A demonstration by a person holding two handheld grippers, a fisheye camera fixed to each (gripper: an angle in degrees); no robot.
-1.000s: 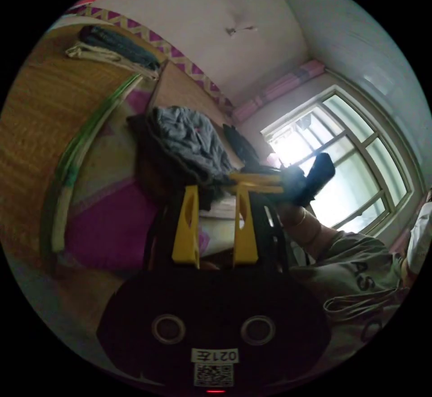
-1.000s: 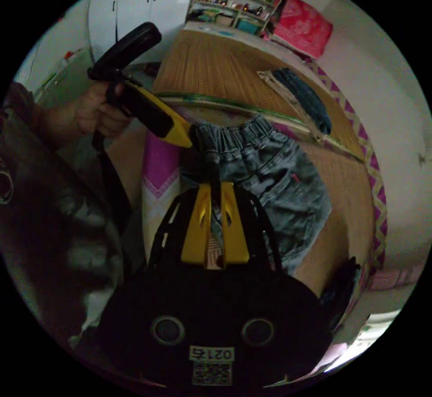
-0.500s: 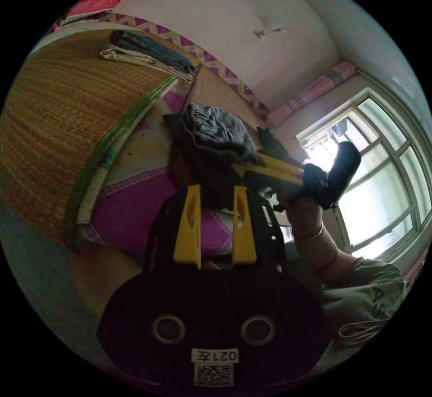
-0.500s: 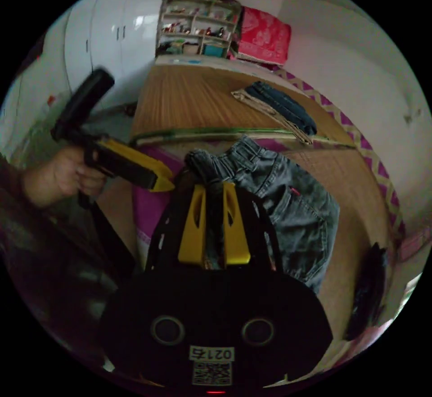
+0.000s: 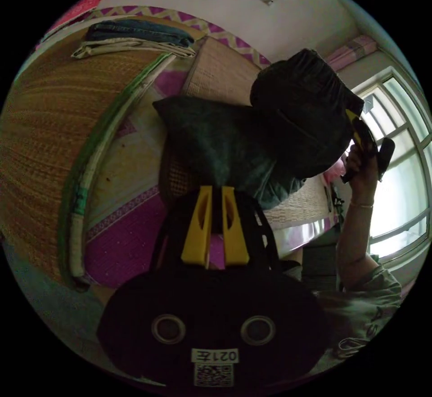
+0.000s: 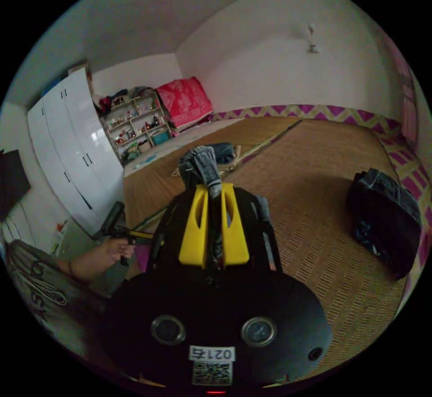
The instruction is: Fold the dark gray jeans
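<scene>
Now that the left gripper (image 5: 215,217) has re-clamped its fingers on the dark gray jeans (image 5: 216,149) — released a second ago — both grippers, right gripper (image 6: 214,226) clenched too, hold them raised above the woven mat (image 6: 315,199), ready for spreading.

Hand-held grippers: two, left hand-held gripper (image 5: 215,210), right hand-held gripper (image 6: 214,217)
Dark gray jeans: one (image 5: 225,145)
Folded clothes stack: one, at 11 o'clock (image 5: 135,39)
Dark clothes heap: one, at 3 o'clock (image 6: 387,219)
Windows: one (image 5: 400,181)
</scene>
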